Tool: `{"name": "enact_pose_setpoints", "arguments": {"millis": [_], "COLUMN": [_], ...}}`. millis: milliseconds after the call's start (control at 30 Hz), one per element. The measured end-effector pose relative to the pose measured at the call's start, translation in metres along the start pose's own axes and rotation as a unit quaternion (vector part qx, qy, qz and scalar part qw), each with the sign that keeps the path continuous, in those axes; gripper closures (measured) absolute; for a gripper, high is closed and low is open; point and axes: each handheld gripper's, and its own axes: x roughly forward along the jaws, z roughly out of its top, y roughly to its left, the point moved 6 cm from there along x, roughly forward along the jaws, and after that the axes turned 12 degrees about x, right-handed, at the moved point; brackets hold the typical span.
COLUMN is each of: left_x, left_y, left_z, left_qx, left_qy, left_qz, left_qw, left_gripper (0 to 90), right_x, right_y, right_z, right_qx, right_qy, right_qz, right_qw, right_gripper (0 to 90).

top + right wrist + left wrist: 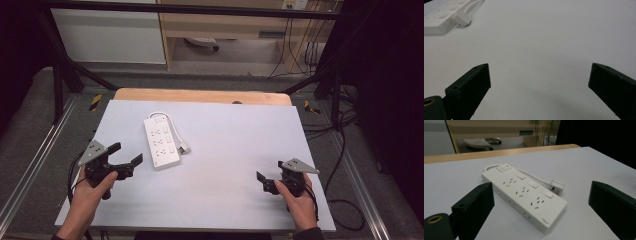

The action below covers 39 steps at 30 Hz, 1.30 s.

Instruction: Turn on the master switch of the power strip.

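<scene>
A table [235,165] with a pale grey-white top and a wooden strip along its far edge carries a white power strip [161,142], lying flat left of centre. The strip's white cord [176,131] curls along its right side, ending in a plug [185,148] resting on the tabletop just beside it.

Black 2-jaw grippers w/ grey triangular plates [93,151], prob. dark sleeves.

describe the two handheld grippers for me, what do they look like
Both the left gripper and the right gripper are black, each with two flat, blocky jaws. A grey three-cornered plate sits on top of each, and black cables trail back from them. A dark sleeve cuff shows at the right hand.
</scene>
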Motion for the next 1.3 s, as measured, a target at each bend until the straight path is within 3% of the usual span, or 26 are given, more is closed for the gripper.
{"name": "enact_pose_setpoints", "arguments": {"millis": [533,1300], "left_x": [0.027,0.056], "left_y": [0.014,0.027], "left_z": [0.016,0.032], "left_qx": [-0.009,0.002], "left_qy": [-0.004,-0.001], "left_qz": [0.009,0.014], "left_qw": [0.9999,0.9999], "left_gripper": [6.9,6.5], "right_x": [-0.001,-0.003], "right_y": [-0.001,-0.002], "right_z": [0.001,0.004], "right_qx": [0.004,0.010], "right_qy": [-0.005,-0.013], "right_qz": [0.001,0.004], "right_qw": [1.0000,0.9998], "right_gripper": [4.4,4.3]}}
